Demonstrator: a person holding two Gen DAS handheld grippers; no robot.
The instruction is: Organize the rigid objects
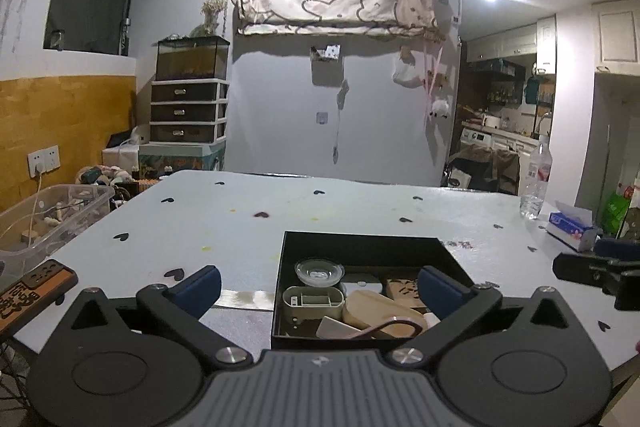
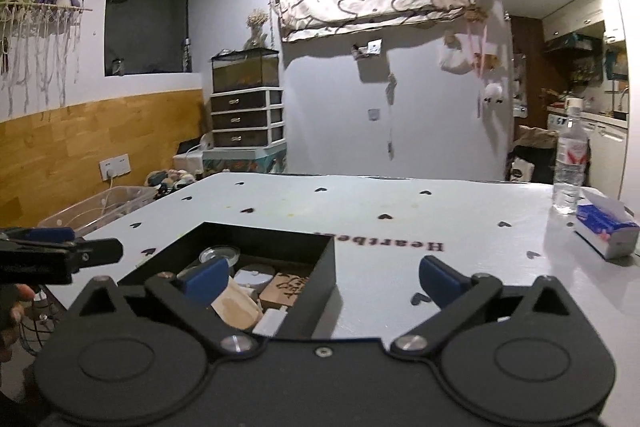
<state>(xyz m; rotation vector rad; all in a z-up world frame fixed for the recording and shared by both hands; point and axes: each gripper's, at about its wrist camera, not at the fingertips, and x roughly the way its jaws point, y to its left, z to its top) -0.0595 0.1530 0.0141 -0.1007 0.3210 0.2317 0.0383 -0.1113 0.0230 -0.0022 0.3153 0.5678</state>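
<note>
A black open box [image 1: 360, 241] sits on the white table near its front edge. It holds several rigid things: a clear round dish [image 1: 319, 271], a beige plastic case [image 1: 313, 299], a pale wooden piece [image 1: 380, 309] and a brown wooden block [image 1: 402, 289]. My left gripper [image 1: 316, 289] is open and empty, just in front of the box. The box [image 2: 248, 239] lies at lower left in the right wrist view. My right gripper [image 2: 322, 279] is open and empty, over the box's right wall. A brown wooden plaque [image 1: 34, 287] lies at the table's left front corner.
A clear plastic bin [image 1: 48, 219] stands left of the table. A water bottle [image 1: 536, 179] and a tissue box [image 1: 572, 225] stand at the table's right side. The right gripper [image 1: 600, 267] shows at the right edge of the left wrist view.
</note>
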